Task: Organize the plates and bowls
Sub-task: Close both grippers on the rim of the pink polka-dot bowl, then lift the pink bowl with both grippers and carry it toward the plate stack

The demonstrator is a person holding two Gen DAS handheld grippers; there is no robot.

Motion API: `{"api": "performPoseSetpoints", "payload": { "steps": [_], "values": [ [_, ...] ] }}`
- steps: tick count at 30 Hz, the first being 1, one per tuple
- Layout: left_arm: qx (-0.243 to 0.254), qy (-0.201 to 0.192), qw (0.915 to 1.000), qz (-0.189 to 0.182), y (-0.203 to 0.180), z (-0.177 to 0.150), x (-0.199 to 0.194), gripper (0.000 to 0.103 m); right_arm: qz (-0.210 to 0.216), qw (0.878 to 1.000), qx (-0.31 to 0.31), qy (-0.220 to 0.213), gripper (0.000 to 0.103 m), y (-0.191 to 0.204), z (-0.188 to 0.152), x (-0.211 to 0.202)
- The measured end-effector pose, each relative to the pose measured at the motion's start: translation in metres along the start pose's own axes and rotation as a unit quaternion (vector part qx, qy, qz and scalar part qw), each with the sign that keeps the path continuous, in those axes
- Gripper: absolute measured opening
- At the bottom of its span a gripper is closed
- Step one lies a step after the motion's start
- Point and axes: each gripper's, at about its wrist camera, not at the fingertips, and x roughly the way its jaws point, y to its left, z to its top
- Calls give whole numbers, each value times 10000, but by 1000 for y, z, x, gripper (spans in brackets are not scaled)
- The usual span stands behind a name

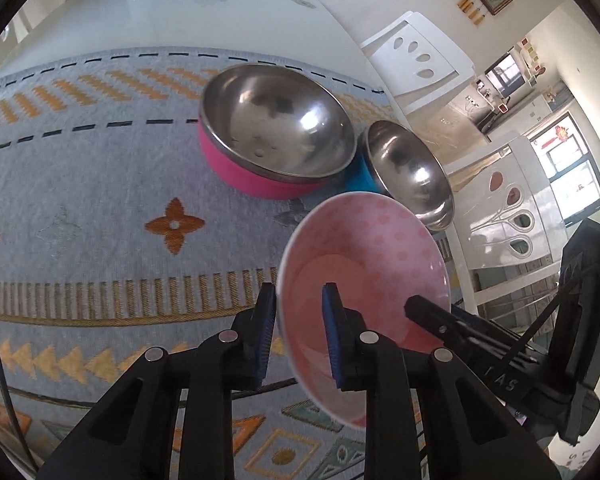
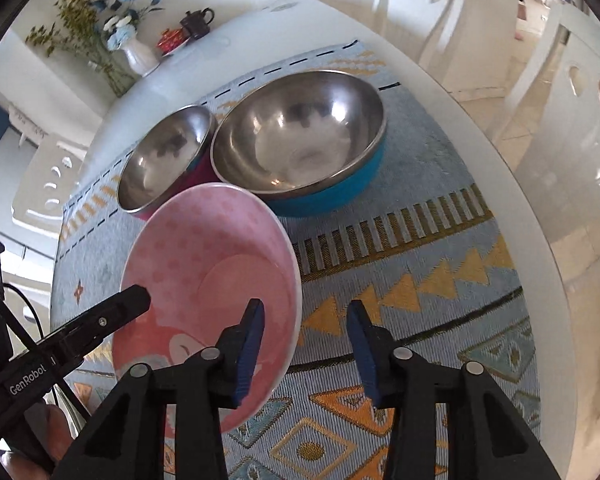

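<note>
Pink bowl (image 1: 364,280), lower right of frame, may slip: left gripper (image 1: 300,336) pinches only its rim; right gripper (image 2: 306,348) straddles the opposite rim, pads spread.

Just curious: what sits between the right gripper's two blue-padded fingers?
The rim of the pink polka-dot bowl, above the patterned blue-grey cloth; the right wrist view shows it.

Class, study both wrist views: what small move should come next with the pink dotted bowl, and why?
Probably close the right gripper onto the rim of the pink dotted ceramic bowl: its pads straddle the rim with gaps either side, while the left gripper clamps the opposite edge.
</note>
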Motion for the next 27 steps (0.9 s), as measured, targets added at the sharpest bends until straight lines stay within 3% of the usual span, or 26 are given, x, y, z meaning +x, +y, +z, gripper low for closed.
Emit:
{"api": "performPoseSetpoints", "payload": {
  "steps": [7,17,27],
  "values": [
    [-80,-1,10000,48,2,-3,3,14,183,9992,-342,81,23,6,-5,9],
    [-70,-62,9999,-113,4,-22,-16,14,280,9974,-657,-27,22,16,-19,-4],
    [-8,-181,9998,18,2,-50,-53,14,449,9969,-639,89,22,32,-42,-32]
  ]
}}
